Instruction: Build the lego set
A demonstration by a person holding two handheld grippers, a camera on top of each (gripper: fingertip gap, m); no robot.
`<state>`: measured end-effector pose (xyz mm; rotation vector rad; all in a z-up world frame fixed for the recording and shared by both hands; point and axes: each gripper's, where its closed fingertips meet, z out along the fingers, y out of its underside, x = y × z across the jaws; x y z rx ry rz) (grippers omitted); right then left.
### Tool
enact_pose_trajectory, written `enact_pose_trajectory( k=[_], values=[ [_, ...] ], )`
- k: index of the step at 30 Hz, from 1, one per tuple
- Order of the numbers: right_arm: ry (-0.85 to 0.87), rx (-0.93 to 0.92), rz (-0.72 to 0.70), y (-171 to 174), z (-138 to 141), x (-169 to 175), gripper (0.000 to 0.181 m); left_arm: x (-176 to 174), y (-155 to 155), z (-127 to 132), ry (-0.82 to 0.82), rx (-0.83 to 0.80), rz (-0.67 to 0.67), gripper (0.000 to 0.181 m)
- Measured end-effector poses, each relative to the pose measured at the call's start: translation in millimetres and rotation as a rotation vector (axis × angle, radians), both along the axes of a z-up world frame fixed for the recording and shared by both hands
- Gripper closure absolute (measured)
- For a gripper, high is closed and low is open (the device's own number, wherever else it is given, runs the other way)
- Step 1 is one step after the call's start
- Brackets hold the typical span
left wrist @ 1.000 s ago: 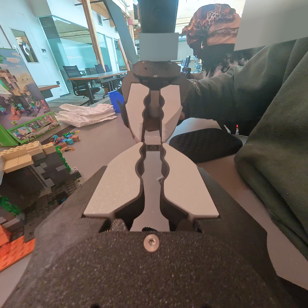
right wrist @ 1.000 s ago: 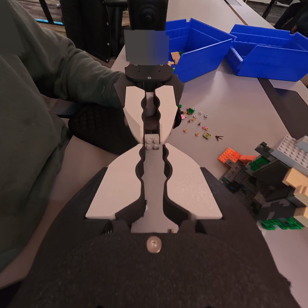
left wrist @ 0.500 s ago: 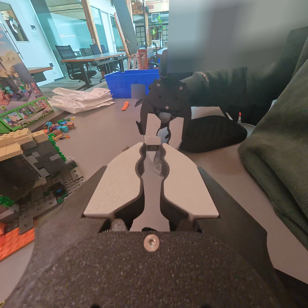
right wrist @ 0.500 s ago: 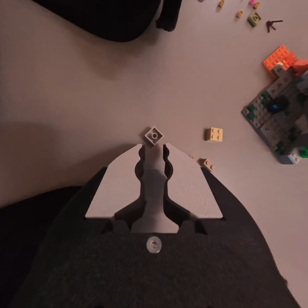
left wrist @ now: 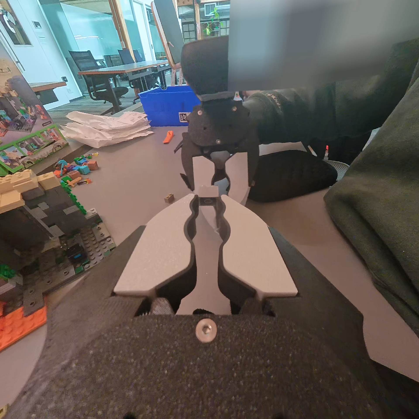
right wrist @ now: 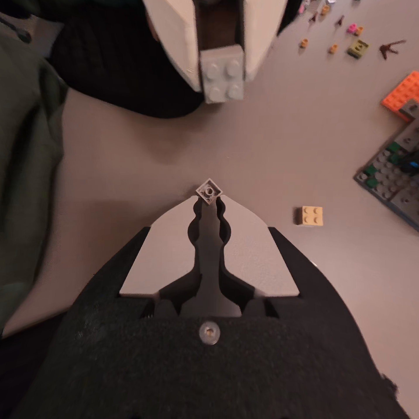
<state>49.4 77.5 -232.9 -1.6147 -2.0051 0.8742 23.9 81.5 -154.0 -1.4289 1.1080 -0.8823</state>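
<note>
Small grey brick (right wrist: 209, 191) lying underside up on the table (right wrist: 260, 140), turned cornerwise, right at the tips of the right gripper (right wrist: 208, 198), one corner just between them. Jaws narrowly apart there, not closed on it; whether touching, hard to tell. Farther off, larger grey brick (right wrist: 223, 76) pinched studs-up between the fingertips of the left gripper (left wrist: 208, 197), clamped tight on it. To the right, tan brick (right wrist: 310, 215) loose on the table. Beyond that, at the right edge, partly built lego set (right wrist: 390, 172).
</note>
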Motion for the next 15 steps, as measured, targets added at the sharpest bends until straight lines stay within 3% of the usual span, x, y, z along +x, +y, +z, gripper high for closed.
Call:
enact_pose_trajectory(
  k=[1, 4, 9, 15],
  values=[
    [-0.014, 0.006, -0.016, 4.2, -3.0, 0.6, 0.169, 0.0, 0.0, -0.3, 0.002, 0.000, 0.001, 0.166],
    [-0.002, 0.026, -0.096, 20.8, -2.6, -1.9, 0.168, 0.1, 0.6, -1.0, 0.004, -0.004, 0.001, 0.166],
    [0.145, 0.047, -0.276, 54.5, 24.4, -8.9, 0.167, 0.2, 0.9, -1.7, 0.004, -0.011, 0.000, 0.166],
    [0.030, 0.128, -0.245, 53.6, 7.1, 4.3, 0.167, 0.2, 1.2, -2.8, 0.007, -0.018, 0.000, 0.166]
  ],
)
